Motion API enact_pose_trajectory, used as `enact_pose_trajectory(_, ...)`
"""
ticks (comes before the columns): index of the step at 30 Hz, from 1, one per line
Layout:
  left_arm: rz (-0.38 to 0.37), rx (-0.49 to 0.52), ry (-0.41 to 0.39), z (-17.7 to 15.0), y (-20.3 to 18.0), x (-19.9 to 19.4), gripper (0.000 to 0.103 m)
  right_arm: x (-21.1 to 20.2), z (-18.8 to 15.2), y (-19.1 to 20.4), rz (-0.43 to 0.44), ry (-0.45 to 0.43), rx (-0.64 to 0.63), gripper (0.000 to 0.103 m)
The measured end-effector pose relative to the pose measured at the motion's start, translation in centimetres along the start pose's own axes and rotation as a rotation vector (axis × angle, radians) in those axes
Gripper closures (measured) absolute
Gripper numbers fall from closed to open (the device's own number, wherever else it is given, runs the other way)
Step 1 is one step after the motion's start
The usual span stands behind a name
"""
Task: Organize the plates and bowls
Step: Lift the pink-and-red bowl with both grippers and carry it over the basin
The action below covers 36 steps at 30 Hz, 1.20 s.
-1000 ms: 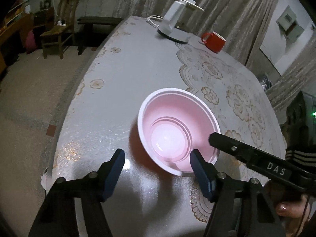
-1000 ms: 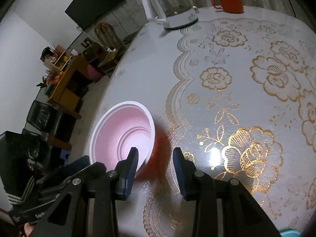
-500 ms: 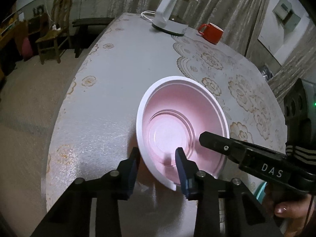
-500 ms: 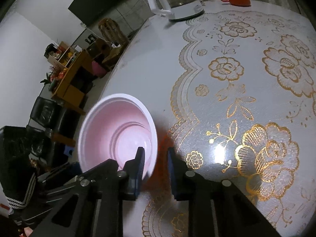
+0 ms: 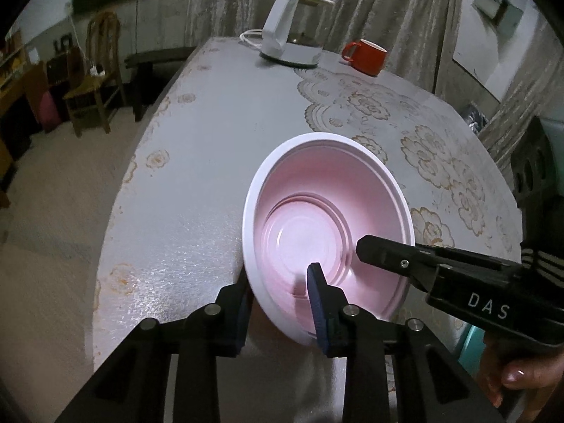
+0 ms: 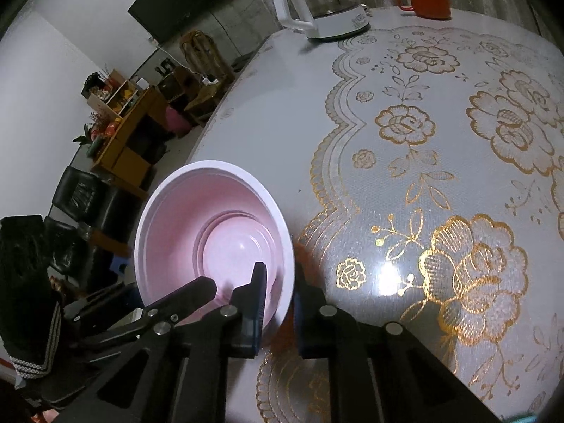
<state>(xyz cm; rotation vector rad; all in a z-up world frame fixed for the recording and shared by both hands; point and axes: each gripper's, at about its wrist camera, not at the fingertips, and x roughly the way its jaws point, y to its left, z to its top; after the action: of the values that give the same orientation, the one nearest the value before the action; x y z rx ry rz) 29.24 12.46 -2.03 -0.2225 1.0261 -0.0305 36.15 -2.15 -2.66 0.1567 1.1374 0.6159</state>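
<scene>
Both tongs, left [image 5: 280, 287] still closing and right [image 6: 278, 294], angle downward, pinching the pink bowl's [image 5: 328, 211] rim.

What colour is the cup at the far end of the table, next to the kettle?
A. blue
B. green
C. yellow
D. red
D: the cup standing beside the white kettle at the table's far end is plainly red, with its handle turned toward the kettle.
</scene>
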Motion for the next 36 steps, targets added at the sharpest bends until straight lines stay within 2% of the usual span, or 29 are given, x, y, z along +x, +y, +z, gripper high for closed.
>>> enact_pose_trajectory(8,0.017,0.045,-0.012,-1.2,-1.1,-1.1,0.073,-1.2,-0.9,0.2,-0.003,-0.018,0.003,0.091)
enact_pose_trajectory(27,-0.002,0.094,-0.044,-3.2,-3.4,-3.7,0.073,-4.2,-3.2,-0.4,0.009,-0.061,0.033,0.091)
enact_pose_trajectory(36,-0.044,0.118,-0.065,-5.4,-4.9,-6.0,0.073,-7.2,-5.4,0.2,-0.012,-0.113,0.016,0.091)
